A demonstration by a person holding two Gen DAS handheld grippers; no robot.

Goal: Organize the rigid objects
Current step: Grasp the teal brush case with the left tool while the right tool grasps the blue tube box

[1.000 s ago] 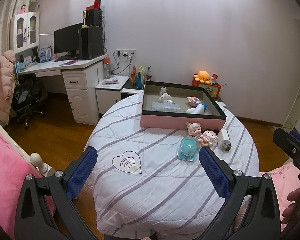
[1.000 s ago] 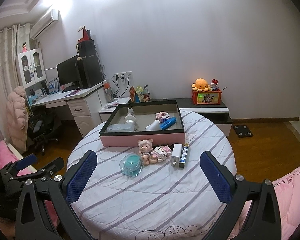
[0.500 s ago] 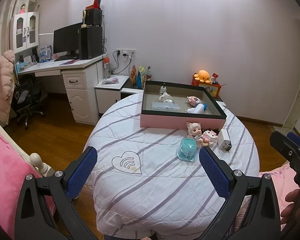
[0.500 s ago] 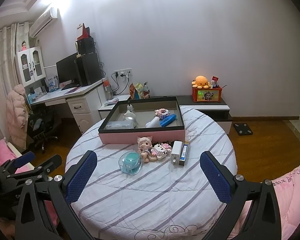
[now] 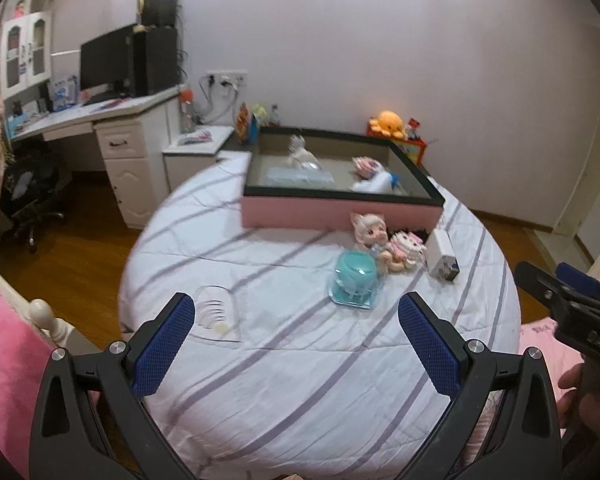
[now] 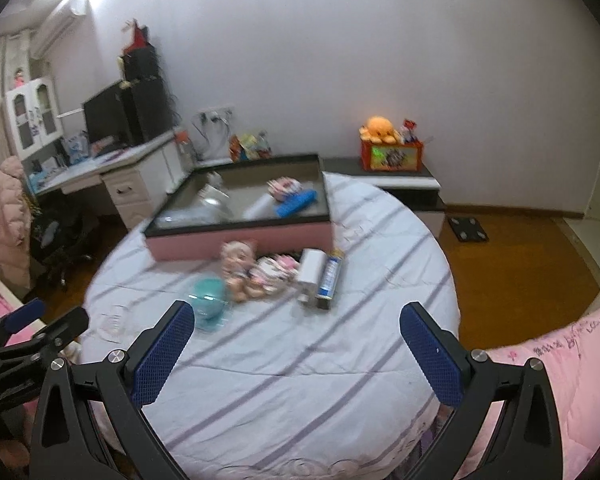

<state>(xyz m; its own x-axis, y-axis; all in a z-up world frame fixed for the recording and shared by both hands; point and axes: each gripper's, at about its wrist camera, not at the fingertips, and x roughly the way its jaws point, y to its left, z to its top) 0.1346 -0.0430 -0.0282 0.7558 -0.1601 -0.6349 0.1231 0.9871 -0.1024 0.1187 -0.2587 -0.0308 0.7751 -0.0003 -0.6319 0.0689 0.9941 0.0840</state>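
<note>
I hold both tongs over the near edge of the round table, which wears a white cover with purple stripes. My left tongs gape wide, their blue pads far apart, with nothing between them; my right tongs stand just as wide and just as bare. At the far side of the table sits the pink tray with its dark rim, and in it lie a white figure, a clear flat case, a pink-striped toy and a blue brush. The loose things cluster just in front of the tray: a teal jar on a clear base, nearest me; touching it, a doll with pale hair; beside the doll a pink and white toy; then a white charger and, pressed against its side, a blue box. From the left view, the right tongs show at the frame's right edge, off the table.
</note>
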